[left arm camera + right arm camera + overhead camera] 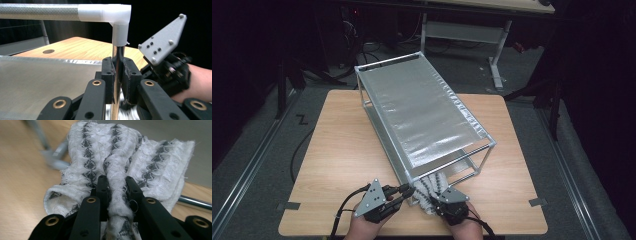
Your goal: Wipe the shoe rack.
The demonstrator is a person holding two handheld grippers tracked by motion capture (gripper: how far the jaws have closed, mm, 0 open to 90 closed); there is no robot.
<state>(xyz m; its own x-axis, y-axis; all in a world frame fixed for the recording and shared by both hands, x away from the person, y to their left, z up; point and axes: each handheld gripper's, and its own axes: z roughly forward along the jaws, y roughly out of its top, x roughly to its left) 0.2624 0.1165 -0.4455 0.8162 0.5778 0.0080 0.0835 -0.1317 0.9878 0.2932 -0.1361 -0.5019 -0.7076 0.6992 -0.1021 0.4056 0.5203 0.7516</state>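
Left hand-held gripper (pixel 117 75) clamped on the shiny upright metal post (pixel 118 53) of the silver two-tier rack with foil-like shelves (pixel 422 112), at its near corner on the light wooden counter (pixel 342 150). Right hand-held gripper (pixel 117 187) pinched on a bunched fold of the white knitted cloth with grey diamond stripes (pixel 150 162), lying at the rack's near end by the lower shelf. The cloth appears light, limp and snag-prone; a gathered fold offers the surest hold.
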